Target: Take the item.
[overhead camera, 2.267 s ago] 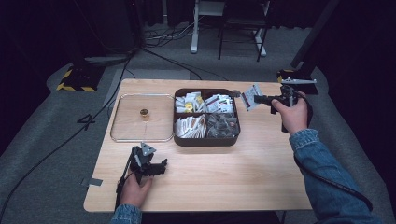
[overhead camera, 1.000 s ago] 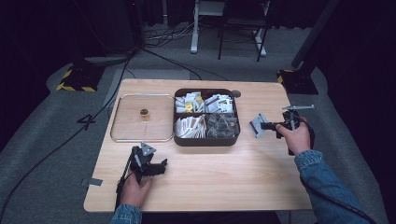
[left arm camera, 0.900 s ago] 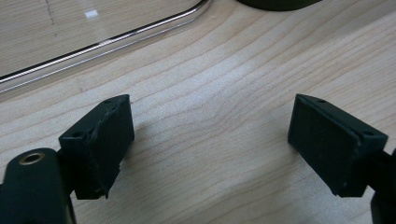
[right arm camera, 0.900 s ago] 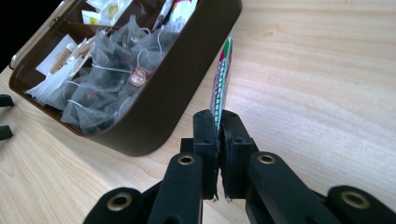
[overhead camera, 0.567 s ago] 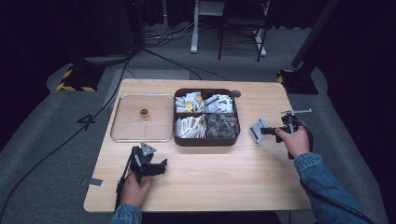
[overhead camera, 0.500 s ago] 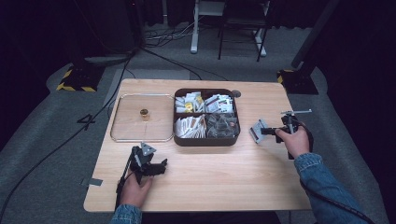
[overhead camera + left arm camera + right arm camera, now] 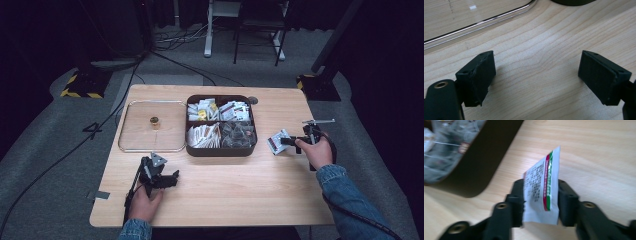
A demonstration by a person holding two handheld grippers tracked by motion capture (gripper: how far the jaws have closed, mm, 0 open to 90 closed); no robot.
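Right gripper [image 7: 286, 142]: fingers clamped on a white packet [image 7: 542, 188] at 3 o'clock of the dark box [image 7: 220, 151], above the counter [image 7: 240, 190].
Left gripper [image 7: 167, 179]: fingers spread wide, nothing between them, low over the counter at 7 o'clock, near the clear tray [image 7: 131, 149].

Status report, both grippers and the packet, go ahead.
Left gripper open, low over bare table. Right gripper shut on white packet, right of the dark tray. Nothing in the way.
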